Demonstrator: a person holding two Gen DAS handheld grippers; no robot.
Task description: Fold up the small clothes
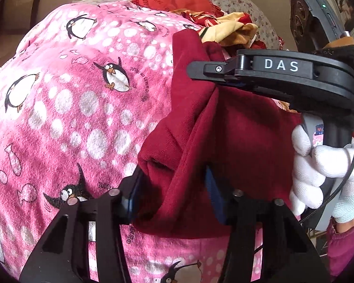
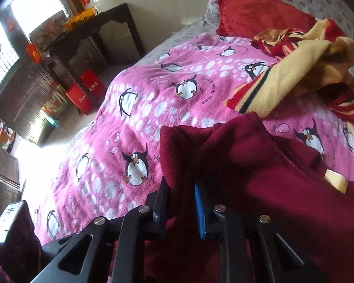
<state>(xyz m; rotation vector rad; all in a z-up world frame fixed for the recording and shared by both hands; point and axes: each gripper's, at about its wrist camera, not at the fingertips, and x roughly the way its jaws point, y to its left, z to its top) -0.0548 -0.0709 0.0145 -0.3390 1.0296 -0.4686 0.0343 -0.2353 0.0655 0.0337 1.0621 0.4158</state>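
Observation:
A dark red garment [image 1: 236, 141] hangs bunched above the pink penguin blanket [image 1: 70, 99]. My left gripper [image 1: 172, 188] is shut on a fold of its lower part. My right gripper [image 1: 200, 70], marked DAS and held by a white-gloved hand, comes in from the right and is shut on the garment's upper edge. In the right wrist view the right gripper [image 2: 181, 188] pinches a fold of the dark red garment [image 2: 271, 176], which drapes to the right over the blanket [image 2: 153, 94]. A pale tag [image 2: 335, 180] shows on the cloth.
A pile of yellow and red clothes [image 2: 306, 70] lies at the far side of the bed, also in the left wrist view [image 1: 233, 30]. A red heart cushion [image 2: 254, 9] sits behind it. Dark furniture [image 2: 94, 35] and red bags [image 2: 82, 96] stand on the floor beyond the bed edge.

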